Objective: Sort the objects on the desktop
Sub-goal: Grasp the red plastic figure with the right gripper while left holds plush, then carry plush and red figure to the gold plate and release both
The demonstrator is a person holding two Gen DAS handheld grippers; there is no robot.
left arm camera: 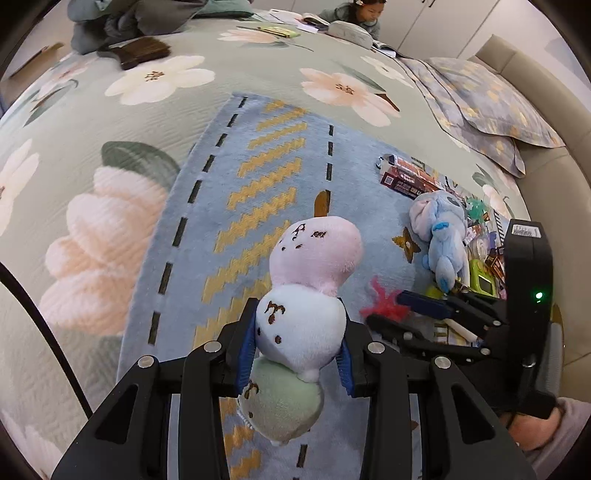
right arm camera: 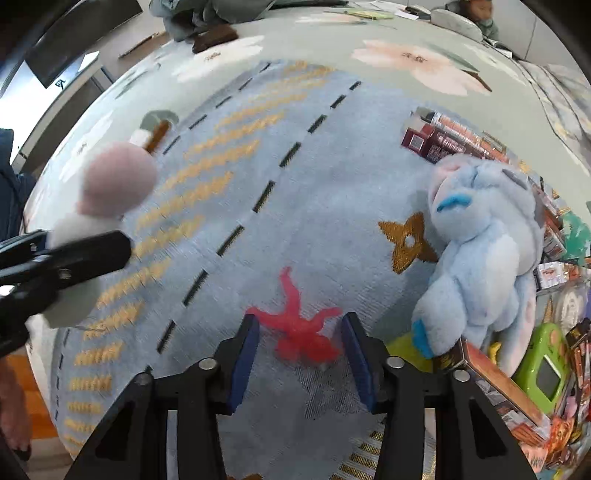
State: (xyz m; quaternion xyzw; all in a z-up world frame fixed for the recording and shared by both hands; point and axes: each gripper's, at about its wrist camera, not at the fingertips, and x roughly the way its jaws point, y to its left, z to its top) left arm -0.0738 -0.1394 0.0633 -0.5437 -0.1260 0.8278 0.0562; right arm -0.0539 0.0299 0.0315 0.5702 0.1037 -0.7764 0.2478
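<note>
My left gripper [left arm camera: 297,332] is shut on a dango plush [left arm camera: 306,295] made of pink, white and green balls, gripped at the white middle ball and held above the blue rug [left arm camera: 258,192]. It also shows blurred in the right wrist view [right arm camera: 110,192]. My right gripper [right arm camera: 299,332] is open, low over the rug, with a red rubbery star-shaped toy [right arm camera: 295,325] lying between its fingers. The toy also shows in the left wrist view [left arm camera: 384,301]. A light blue plush animal [right arm camera: 484,240] lies on the rug to the right.
A pile of boxes, cards and a green toy console [right arm camera: 543,369] sits at the rug's right edge, with dark red boxes [right arm camera: 443,140] behind the plush. The rug lies on a floral bedspread [left arm camera: 110,184]. A pillow [left arm camera: 480,103] and a child [left arm camera: 362,14] are at the far side.
</note>
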